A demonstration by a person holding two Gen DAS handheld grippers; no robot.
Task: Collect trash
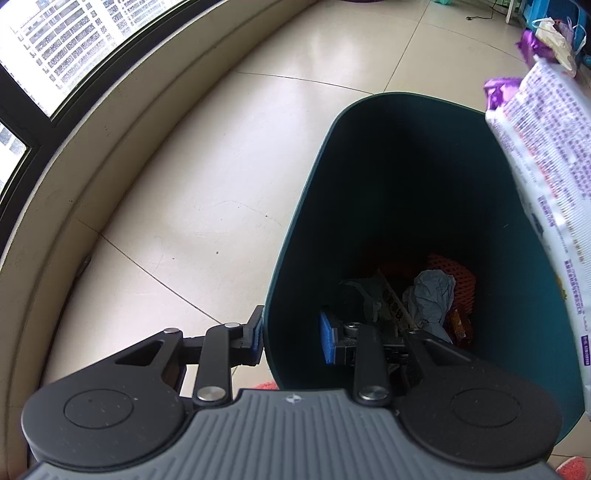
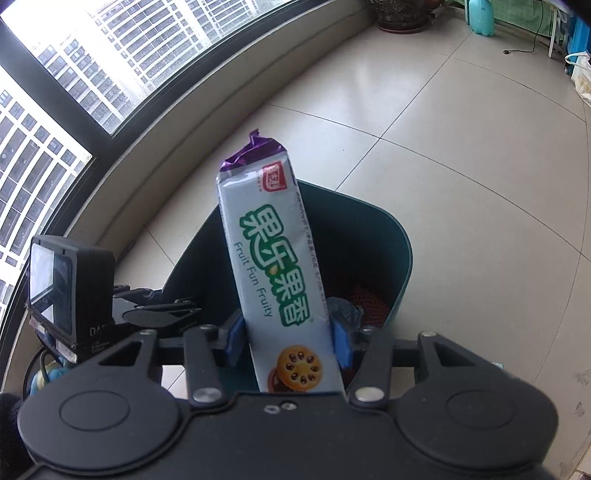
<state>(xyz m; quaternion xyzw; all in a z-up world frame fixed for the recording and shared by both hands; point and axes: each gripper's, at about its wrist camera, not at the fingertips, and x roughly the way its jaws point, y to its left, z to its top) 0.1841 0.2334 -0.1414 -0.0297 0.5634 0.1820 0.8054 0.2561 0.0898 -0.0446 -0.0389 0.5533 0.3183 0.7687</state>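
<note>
A dark teal trash bin (image 1: 406, 155) stands on the tiled floor and holds crumpled grey paper (image 1: 430, 295), orange foam net (image 1: 460, 278) and wrappers. My left gripper (image 1: 291, 338) straddles the bin's near rim, one finger outside and one inside, with the wall between the pads. My right gripper (image 2: 288, 339) is shut on a white biscuit packet (image 2: 273, 266) with green lettering and a purple end, held upright above the bin (image 2: 388, 236). The packet also shows in the left wrist view (image 1: 546, 177) at the right, over the bin.
A curved window sill (image 1: 122, 122) and window run along the left. Beige floor tiles (image 2: 461, 166) spread to the right. Bags and clutter (image 1: 554, 37) sit at the far right, a plant pot (image 2: 400, 14) at the back. Orange net scraps (image 1: 570, 469) lie by the bin.
</note>
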